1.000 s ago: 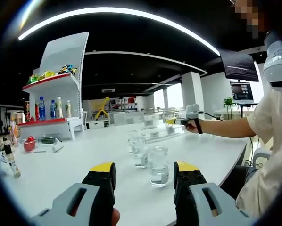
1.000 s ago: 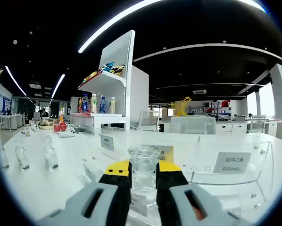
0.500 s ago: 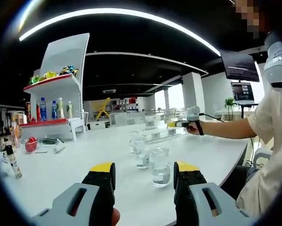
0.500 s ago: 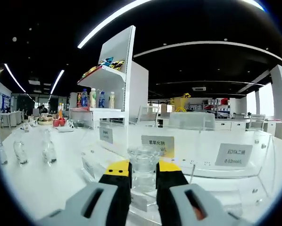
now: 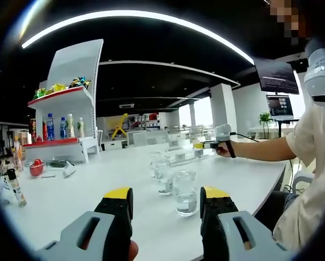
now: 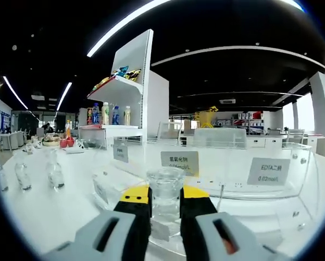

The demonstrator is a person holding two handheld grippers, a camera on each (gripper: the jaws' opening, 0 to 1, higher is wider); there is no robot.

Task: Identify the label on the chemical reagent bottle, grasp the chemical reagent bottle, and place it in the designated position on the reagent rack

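Note:
My right gripper [image 6: 165, 203] is shut on a clear glass reagent bottle [image 6: 165, 194], held upright just in front of the clear acrylic reagent rack [image 6: 271, 204]. White labels [image 6: 183, 161] line the rack's tiers. In the left gripper view, my left gripper [image 5: 165, 205] is open over the white table [image 5: 70, 196], with nothing between its jaws. Three clear bottles [image 5: 185, 192] stand just beyond it. Farther off, a person's hand holds the right gripper [image 5: 210, 144] at the rack [image 5: 185, 156].
A white shelf unit [image 5: 64, 114] with drink bottles and snacks stands at the far left of the table. Small items lie near it, among them a red one [image 5: 35, 167]. More clear bottles [image 6: 55, 175] stand left of the rack. A person's sleeve [image 5: 309, 163] is at the right.
The right gripper has moved with its bottle a little closer to the rack, whose labels now look slightly larger. The left gripper has stayed in place.

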